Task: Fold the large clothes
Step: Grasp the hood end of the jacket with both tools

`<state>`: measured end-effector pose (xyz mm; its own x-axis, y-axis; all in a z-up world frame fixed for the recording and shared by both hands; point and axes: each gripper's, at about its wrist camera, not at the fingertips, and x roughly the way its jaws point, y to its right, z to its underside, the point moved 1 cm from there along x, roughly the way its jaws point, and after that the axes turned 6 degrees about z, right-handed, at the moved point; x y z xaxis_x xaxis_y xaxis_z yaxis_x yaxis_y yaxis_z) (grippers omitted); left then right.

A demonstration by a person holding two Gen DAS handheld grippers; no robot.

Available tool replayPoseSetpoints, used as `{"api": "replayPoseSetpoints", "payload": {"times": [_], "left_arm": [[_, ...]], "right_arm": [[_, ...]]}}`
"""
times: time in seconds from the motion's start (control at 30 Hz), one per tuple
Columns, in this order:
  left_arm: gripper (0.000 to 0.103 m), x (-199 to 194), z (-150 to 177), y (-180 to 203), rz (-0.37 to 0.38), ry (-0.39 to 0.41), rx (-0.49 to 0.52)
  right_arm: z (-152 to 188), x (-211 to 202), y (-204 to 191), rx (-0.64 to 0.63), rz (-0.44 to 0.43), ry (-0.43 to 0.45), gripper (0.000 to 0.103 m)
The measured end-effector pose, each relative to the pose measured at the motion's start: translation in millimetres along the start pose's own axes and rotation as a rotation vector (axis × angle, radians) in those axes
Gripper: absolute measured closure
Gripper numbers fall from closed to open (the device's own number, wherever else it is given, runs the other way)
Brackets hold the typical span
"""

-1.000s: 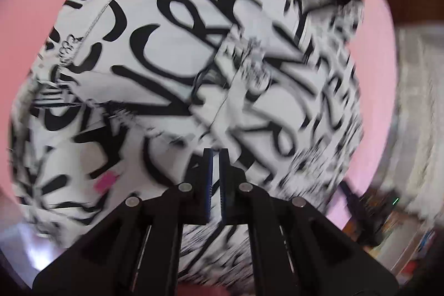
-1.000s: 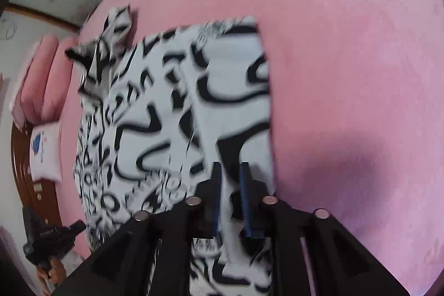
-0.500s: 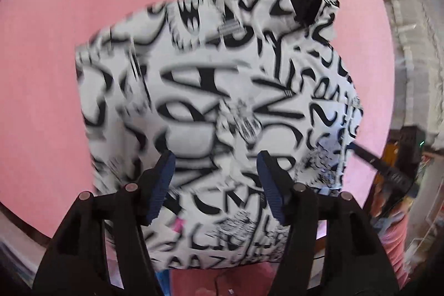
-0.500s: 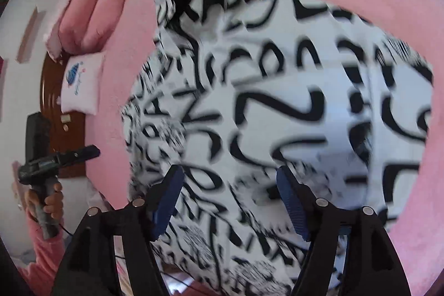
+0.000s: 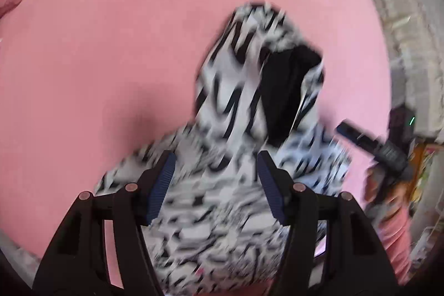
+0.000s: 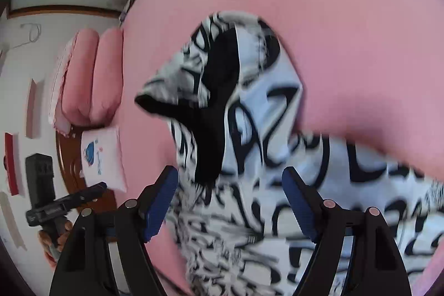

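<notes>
Left gripper: your left gripper (image 5: 216, 186) fills the bottom of its frame with its blue-padded fingers (image 5: 162, 187) standing apart at a middling width; nothing is pinched between them, and the cloth seen in the gap lies below them.
Right gripper: your right gripper (image 6: 229, 204) sits at the bottom of its frame, its jaws opening and already wide; the pads (image 6: 159, 203) press on nothing, and the cloth shows in the gap beyond them.
Garment: the black-and-white lettered hoodie (image 5: 238, 162) lies on the pink bed cover (image 5: 116, 35), running from the centre of the left frame down to its bottom edge. In the right frame the hoodie (image 6: 266, 185) spreads from the centre to the lower right.
Hood: the hood (image 5: 263, 68) points toward the top of the left frame, its black lining (image 5: 288, 90) open to view; in the right frame the lining (image 6: 213, 113) shows as a dark streak at centre.
Blur: both frames are smeared, so you cannot read the fold lines.
Surroundings: pink pillows (image 6: 91, 79) and a white cushion (image 6: 104, 157) lie at the left edge of the right frame.
Other gripper seen: your left gripper's body (image 6: 47, 196), held in a hand (image 6: 55, 237), shows at lower left of the right frame.
</notes>
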<state>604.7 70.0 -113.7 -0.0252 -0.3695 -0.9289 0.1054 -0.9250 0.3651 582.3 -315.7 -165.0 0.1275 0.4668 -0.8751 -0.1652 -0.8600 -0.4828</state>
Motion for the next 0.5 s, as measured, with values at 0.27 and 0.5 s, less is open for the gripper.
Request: {"api": "replayPoseSetpoints", "payload": {"times": [0.27,0.5], "left_arm": [[0.045,54.3,-74.9,-22.7,0.192,0.256,-0.110],[0.045,140.1,-94.2,-60.0,0.323,0.211,-0.295]], "right_arm": [[-20.1,46.5,18.6,0.022,-0.095,0.160,0.023],[-26.2,77.7,45.4,0.062,-0.098,0.249,0.023]]}}
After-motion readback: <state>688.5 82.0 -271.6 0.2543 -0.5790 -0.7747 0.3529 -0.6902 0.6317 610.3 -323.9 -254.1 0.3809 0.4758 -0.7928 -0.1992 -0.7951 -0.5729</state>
